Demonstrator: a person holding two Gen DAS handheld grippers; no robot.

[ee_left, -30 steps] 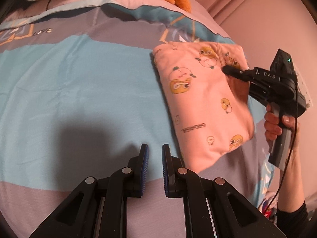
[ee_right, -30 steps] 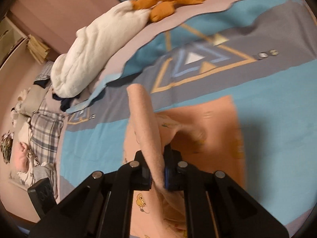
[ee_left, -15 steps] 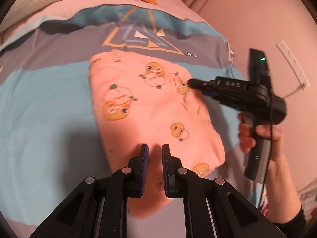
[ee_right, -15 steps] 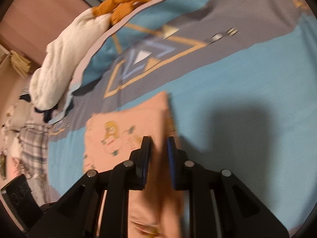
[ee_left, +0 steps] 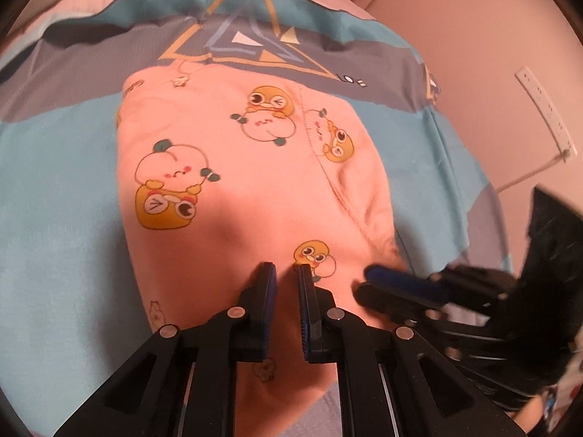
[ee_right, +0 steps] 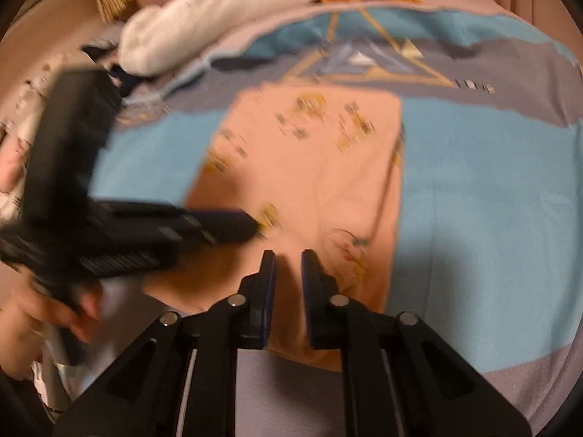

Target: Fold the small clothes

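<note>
1. The pink garment (ee_left: 255,196) was soft, matt knit cloth with printed cartoon figures.
2. The bedspread (ee_left: 58,189) was smooth, matt woven cloth.
3. The left gripper (ee_left: 286,273) was matt black plastic with ribbed blue pads and shiny metal pins.

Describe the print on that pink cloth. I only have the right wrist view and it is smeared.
Observer: The left wrist view is sharp. The pink garment carries yellow cartoon ducks and round peach figures.
Operator: Any seam on top?
Observer: Yes, a stitched seam curves down its right part toward the near edge.
Operator: Where do my tips sit, seen from the side?
Observer: The right gripper has its tips at the garment's near right corner. It is too blurred to tell whether they touch the cloth.
</note>
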